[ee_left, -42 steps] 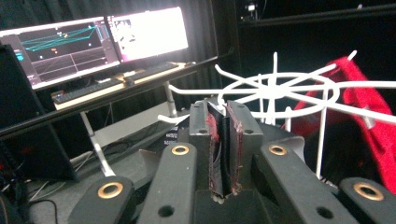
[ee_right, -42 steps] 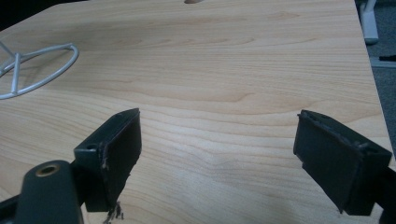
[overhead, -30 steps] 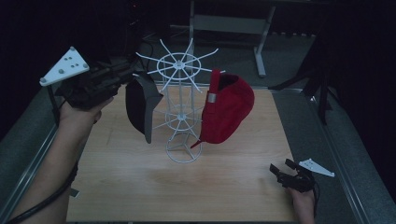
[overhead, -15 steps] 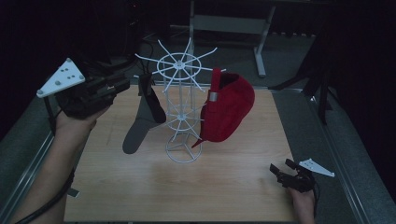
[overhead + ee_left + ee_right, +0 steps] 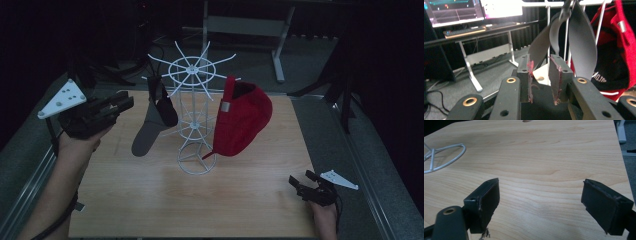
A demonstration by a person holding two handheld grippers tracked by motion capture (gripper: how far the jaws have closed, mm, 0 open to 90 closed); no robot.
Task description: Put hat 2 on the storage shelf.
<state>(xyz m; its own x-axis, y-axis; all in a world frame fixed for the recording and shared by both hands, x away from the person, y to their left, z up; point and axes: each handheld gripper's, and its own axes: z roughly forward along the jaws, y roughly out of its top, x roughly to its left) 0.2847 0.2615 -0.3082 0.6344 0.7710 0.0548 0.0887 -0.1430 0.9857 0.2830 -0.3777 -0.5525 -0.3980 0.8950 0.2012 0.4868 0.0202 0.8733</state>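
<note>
A white wire hat rack [image 5: 192, 125] stood near the middle of the pale wooden tabletop [image 5: 240, 200]. A dark grey cap [image 5: 155, 117] hung on the rack's left side, a red baseball cap [image 5: 245, 120] on its right. The left gripper [image 5: 122, 104] was left of the rack, near the grey cap; the right gripper [image 5: 300, 182] lay well right of the rack, at the table's near edge.

My right gripper [image 5: 540, 203] hangs low over the wooden table [image 5: 554, 155], its 2 black jaws spread wide with bare wood between them. The rack's white wire base ring [image 5: 442, 158] lies on the table at the far left, well apart from my jaws.
</note>
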